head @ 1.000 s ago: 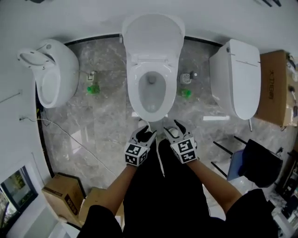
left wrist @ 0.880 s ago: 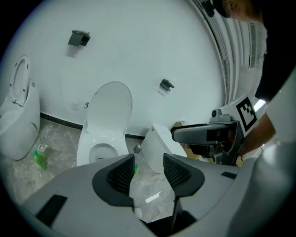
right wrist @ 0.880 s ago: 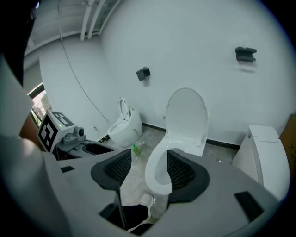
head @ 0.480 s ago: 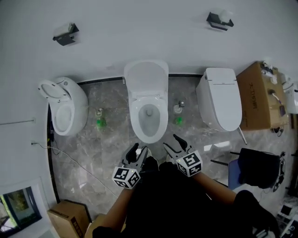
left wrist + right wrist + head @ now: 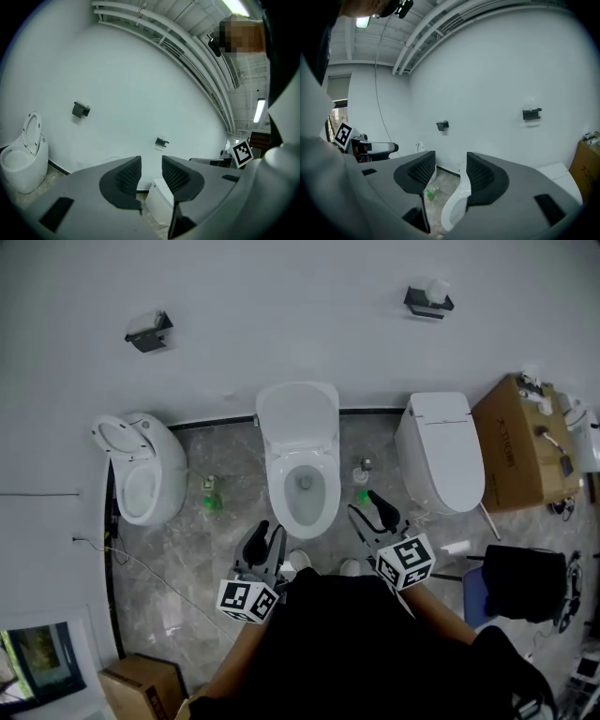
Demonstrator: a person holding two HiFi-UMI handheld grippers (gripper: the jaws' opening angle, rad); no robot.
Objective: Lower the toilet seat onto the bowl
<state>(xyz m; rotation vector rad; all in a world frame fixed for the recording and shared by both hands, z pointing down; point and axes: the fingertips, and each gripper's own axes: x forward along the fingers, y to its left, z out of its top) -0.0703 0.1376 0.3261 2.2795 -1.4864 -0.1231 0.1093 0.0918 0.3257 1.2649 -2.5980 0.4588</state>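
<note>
- Nearest, at 6 o'clock in the head view: the person's dark clothing is filling the bottom of the frame, with two shoe tips showing on the marble floor.
- The left hand-held gripper is hanging at 11 o'clock of the body. It is released, with nothing between its pads. Its jaws have just been closing a little, on air only.
- The right hand-held gripper is sitting at 1 o'clock. It is also released and empty, and its jaws have likewise been narrowing slightly.
- Change: a second ago both grippers were low, right at the front lip of the toilet. Now they are standing off it, well clear, and the view is taking in far more wall, so the person seems to be straightening up.
- At 12 o'clock, the toilet seat looks to be lying flat as the broad white ring round the bowl opening. The lid is standing upright against the wall. Ring and rim are not cleanly separable at this range.
- Judgement: with the grippers released and clear of the toilet, the lowering is probably done.
- At 10 o'clock a second toilet is showing its seat raised. At 2 o'clock there is a closed toilet, with a cardboard box beyond it.
- Two green bottles are flanking the middle toilet.
</note>
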